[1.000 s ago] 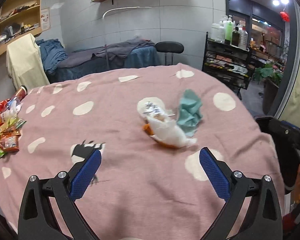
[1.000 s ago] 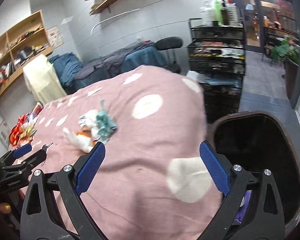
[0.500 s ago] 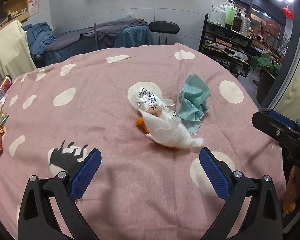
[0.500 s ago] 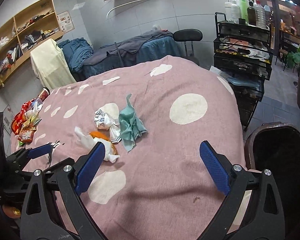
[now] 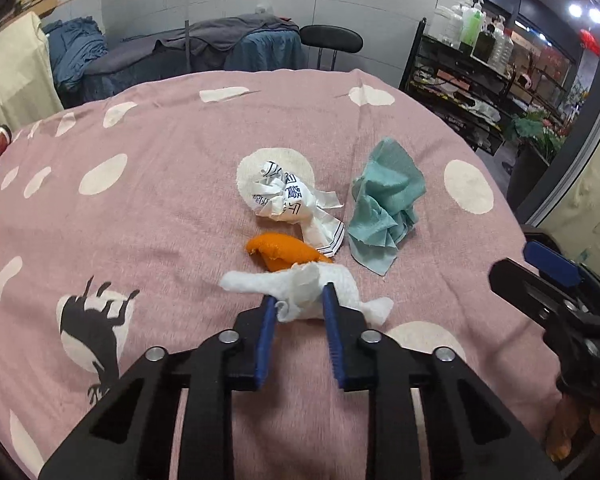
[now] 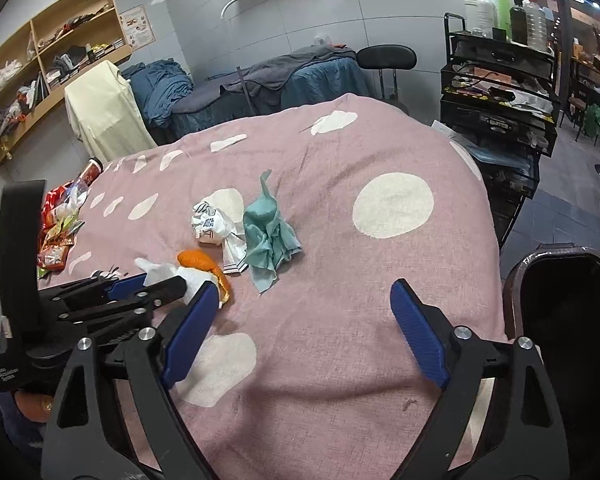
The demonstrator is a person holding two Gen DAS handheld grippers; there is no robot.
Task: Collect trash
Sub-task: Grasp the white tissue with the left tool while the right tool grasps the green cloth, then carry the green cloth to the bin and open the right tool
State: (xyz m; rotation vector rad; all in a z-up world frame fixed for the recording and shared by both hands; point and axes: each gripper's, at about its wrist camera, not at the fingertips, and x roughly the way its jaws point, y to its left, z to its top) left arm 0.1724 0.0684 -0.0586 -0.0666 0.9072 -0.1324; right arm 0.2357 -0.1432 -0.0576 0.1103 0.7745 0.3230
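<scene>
A round table point(image 5: 148, 208) under a soft pink cloth with pale spots carries everything, and the trash lies bunched near its middle, probably so each piece can be picked in turn. At the table's right edge stands a dark, open-mouthed bin point(image 6: 564, 304), close enough to take what is collected. At the far left rim lies a heap of bright snack wrappers point(image 6: 56, 232).

The largest scrap is a teal paper towel point(image 5: 384, 208), limp and pleated. Beside it sits a ball of crumpled printed paper point(image 5: 284, 196), stiff and creased, and just nearer an orange peel point(image 5: 284, 252), curled and glossy. Touching the peel is a white tissue point(image 5: 300, 284), fluffy and drawn long.

The left tongs point(image 5: 300, 300) are closing, their ribbed blue pads already pinching the tissue's middle, which bunches between them; a central hold should lift the whole piece. The right tongs point(image 6: 304, 312) hang above bare cloth with nothing between them, their jaws wide but narrowing, likely readying for the teal towel ahead.
</scene>
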